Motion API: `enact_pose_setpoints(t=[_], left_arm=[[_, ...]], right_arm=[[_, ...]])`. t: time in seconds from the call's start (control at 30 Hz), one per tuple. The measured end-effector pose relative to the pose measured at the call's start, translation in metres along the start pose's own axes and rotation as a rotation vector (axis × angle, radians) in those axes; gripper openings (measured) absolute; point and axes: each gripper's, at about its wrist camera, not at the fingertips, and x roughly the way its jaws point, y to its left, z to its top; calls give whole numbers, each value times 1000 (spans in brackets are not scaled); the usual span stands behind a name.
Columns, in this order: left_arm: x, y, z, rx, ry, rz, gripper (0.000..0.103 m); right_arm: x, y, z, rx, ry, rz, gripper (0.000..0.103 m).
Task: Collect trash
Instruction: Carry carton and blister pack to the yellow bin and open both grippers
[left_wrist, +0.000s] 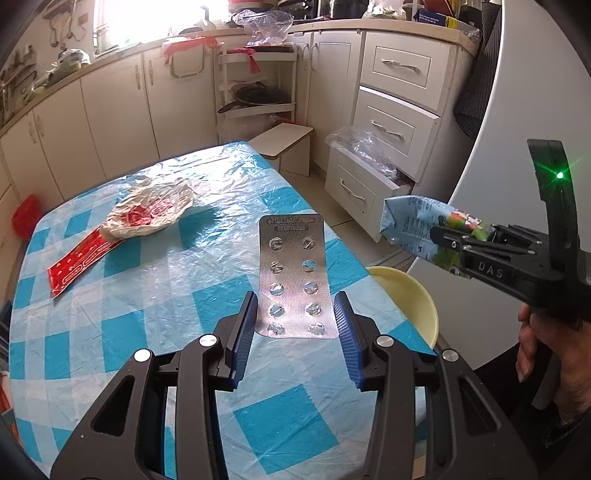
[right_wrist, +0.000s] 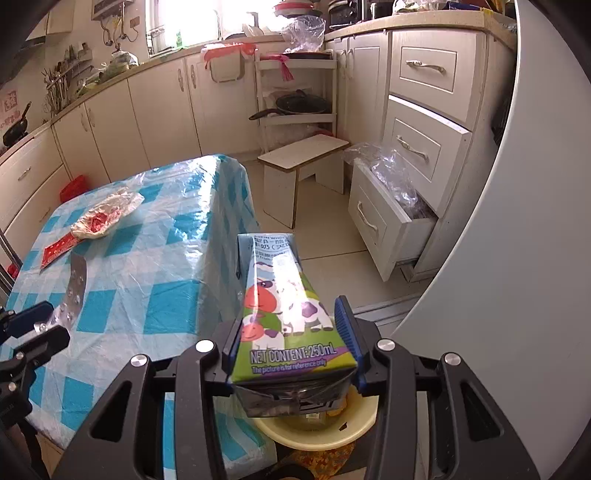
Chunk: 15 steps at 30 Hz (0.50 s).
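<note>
The left gripper (left_wrist: 295, 314) clamps an upright blister pack (left_wrist: 293, 273) over the checked table (left_wrist: 147, 295); at its 3 o'clock the right gripper (right_wrist: 290, 332) grips a milk carton (right_wrist: 284, 310) above a yellow bowl (right_wrist: 354, 428)

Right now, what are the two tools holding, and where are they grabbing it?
The left tool holds a silver pill sheet by its bottom end. The right tool holds a milk carton by the sides near its bottom.
</note>
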Motion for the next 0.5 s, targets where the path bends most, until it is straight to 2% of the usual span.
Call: enact_pose_setpoints(t=[0.5], left_arm=[[14,-31,0,37,23,-33,40]], right_arm=[[30,-21,-14,58,148,-20,44]])
